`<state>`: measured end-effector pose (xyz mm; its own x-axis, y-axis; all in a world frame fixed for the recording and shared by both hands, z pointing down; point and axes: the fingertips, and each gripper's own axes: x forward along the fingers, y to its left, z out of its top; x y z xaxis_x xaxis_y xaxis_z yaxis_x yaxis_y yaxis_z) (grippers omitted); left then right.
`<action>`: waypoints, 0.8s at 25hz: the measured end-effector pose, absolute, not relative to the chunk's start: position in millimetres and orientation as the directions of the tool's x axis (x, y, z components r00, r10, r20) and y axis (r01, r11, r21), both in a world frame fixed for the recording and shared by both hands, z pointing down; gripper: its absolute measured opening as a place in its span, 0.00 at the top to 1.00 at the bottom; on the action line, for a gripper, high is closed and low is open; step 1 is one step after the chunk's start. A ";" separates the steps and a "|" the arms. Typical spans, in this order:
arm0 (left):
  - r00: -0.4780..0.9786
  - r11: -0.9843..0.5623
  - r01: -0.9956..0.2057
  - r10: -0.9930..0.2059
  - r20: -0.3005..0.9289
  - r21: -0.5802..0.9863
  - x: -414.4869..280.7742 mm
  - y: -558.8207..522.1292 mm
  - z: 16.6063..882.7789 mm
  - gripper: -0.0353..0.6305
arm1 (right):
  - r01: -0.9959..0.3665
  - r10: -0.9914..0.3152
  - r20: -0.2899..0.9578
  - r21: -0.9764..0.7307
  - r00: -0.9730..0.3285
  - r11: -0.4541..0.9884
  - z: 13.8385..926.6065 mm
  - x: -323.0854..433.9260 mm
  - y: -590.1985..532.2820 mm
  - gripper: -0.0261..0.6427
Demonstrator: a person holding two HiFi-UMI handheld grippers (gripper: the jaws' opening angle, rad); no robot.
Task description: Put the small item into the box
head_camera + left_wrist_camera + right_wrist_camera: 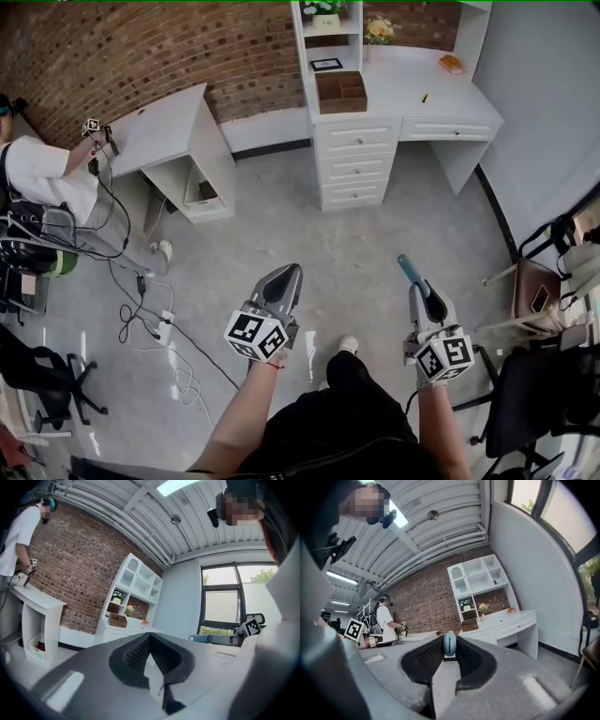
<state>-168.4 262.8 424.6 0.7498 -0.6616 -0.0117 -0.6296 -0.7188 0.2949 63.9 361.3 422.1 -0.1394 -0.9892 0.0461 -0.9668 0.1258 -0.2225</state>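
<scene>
With the right gripper (449,652) pinching the small blue item (449,644) in its fingers and the left gripper (149,641) pressing its own together empty, the carrying is remaining: the box (340,91) is sitting well away on the desk (412,75).

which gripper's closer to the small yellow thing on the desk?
Right. The right gripper is almost straight below the small yellow thing in the head view; the left gripper is farther left.

Bare grey floor (375,234) lies open through the frame's middle up to the white desk (412,94) at top, where a shelf unit (302,56) stands over the wooden box (340,91). Cables (131,323) sprawl lower left; a chair (534,291) crowds the right edge.
</scene>
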 end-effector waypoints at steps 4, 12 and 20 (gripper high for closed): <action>0.741 -0.711 -0.639 -0.671 -0.012 0.292 -159.9 229.6 424.0 0.94 | -0.963 -0.988 0.043 -0.232 -0.151 0.137 425.2 73.0 327.6 0.86; 0.729 -0.701 -0.653 -0.685 -0.013 0.287 -138.7 176.0 422.5 0.94 | -0.958 -0.985 0.030 -0.240 -0.168 0.157 424.3 93.6 272.8 0.86; 0.720 -0.689 -0.662 -0.694 -0.005 0.295 -117.9 139.7 424.8 0.94 | -0.954 -0.983 0.034 -0.250 -0.179 0.165 427.7 115.1 234.5 0.86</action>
<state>-117.9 139.7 424.8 0.7202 -0.6937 -0.0051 -0.6617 -0.6892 0.2952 115.1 234.5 427.7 -0.1788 -0.9833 0.0335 -0.9542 0.1650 -0.2496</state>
